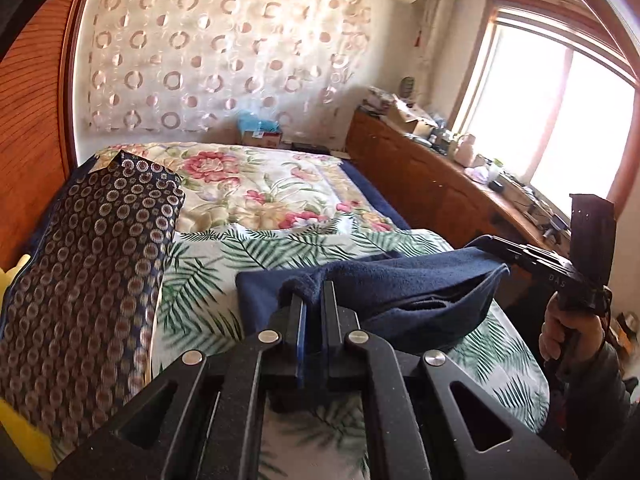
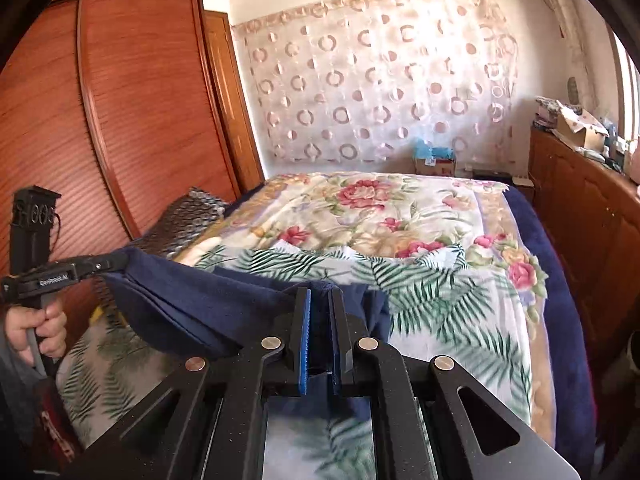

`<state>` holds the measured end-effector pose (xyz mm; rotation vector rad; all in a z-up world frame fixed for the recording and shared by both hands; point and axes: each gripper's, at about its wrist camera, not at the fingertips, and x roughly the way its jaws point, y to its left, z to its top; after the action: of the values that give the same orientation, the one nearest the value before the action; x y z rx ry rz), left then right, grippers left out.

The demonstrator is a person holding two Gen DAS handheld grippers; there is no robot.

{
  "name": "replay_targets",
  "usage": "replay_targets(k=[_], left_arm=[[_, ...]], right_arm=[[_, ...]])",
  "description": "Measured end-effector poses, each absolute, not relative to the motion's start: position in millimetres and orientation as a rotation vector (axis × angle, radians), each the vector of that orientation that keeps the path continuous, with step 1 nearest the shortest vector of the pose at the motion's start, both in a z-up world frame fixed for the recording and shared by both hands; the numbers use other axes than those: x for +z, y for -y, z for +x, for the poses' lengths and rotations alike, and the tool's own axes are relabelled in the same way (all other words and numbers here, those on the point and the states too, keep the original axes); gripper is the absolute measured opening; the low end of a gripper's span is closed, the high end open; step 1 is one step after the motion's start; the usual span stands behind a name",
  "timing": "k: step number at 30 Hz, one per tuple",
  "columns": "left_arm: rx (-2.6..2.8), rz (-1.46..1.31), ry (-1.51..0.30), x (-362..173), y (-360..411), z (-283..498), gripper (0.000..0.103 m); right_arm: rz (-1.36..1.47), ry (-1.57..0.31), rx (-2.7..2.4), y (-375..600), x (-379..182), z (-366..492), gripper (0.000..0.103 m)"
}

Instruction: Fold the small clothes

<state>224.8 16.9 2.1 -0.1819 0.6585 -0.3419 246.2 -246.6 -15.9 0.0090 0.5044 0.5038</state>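
Left wrist view: two hand-held grippers, left [image 1: 314, 300] and right [image 1: 496, 246], each clamped on one navy garment [image 1: 400, 280]

Open bed surface ahead: palm-leaf sheet [image 2: 440, 300] and floral blanket [image 1: 256, 184] lie flat. Patterned pillow [image 1: 92, 260] blocks the left side, wardrobe [image 2: 132, 112] behind it. Wooden dresser [image 1: 432, 184], cluttered on top, walls off the right. Navy garment [image 1: 400, 292] hangs between both grippers.
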Motion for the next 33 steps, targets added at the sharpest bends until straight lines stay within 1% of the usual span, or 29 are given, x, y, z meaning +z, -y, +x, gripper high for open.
replay_targets(k=[6, 9, 10, 11, 12, 13, 14, 15, 16, 18, 20, 21, 22, 27, 31, 32, 33], left_arm=[[-0.294, -0.183, -0.703, -16, -16, 263, 0.006], [-0.289, -0.179, -0.73, -25, -15, 276, 0.007], [-0.292, -0.179, -0.733, -26, -14, 277, 0.007], [-0.3, -0.177, -0.733, -26, -13, 281, 0.009], [-0.302, -0.172, -0.73, -25, -12, 283, 0.013], [-0.295, -0.164, -0.721, -23, -12, 284, 0.02], [-0.276, -0.154, -0.692, -18, -13, 282, 0.037], [-0.272, -0.151, -0.668, -13, -15, 282, 0.044], [-0.277, -0.149, -0.651, -9, -16, 281, 0.047], [-0.298, -0.146, -0.641, -5, -16, 277, 0.059], [-0.292, -0.135, -0.635, -6, -15, 271, 0.067], [-0.292, -0.132, -0.637, -8, -14, 269, 0.07], [-0.299, -0.134, -0.642, -12, -14, 268, 0.07], [-0.314, -0.124, -0.721, -42, -3, 273, 0.07], [-0.307, -0.118, -0.78, -60, 2, 283, 0.07], [-0.306, -0.113, -0.785, -62, 3, 285, 0.07], [-0.305, -0.109, -0.785, -63, 4, 287, 0.07]], right_arm=[[0.04, -0.56, 0.497, 234, -24, 296, 0.008], [0.037, -0.57, 0.481, 229, -27, 306, 0.008], [0.041, -0.57, 0.479, 228, -25, 309, 0.01], [0.048, -0.565, 0.48, 227, -22, 307, 0.015], [0.05, -0.557, 0.467, 227, -19, 309, 0.018], [0.049, -0.549, 0.447, 228, -16, 309, 0.026], [0.052, -0.543, 0.435, 230, -14, 308, 0.034], [0.059, -0.536, 0.434, 231, -12, 306, 0.035], [0.063, -0.53, 0.443, 232, -11, 303, 0.036], [0.042, -0.53, 0.476, 231, -14, 296, 0.039], [0.015, -0.531, 0.498, 229, -19, 288, 0.052], [0.0, -0.539, 0.503, 227, -23, 285, 0.055], [-0.01, -0.552, 0.511, 225, -28, 286, 0.057], [-0.022, -0.661, 0.54, 209, -51, 305, 0.057], [0.047, -0.726, 0.582, 205, -57, 326, 0.056], [0.067, -0.735, 0.601, 203, -56, 331, 0.043], [0.087, -0.733, 0.628, 203, -57, 332, 0.033]])
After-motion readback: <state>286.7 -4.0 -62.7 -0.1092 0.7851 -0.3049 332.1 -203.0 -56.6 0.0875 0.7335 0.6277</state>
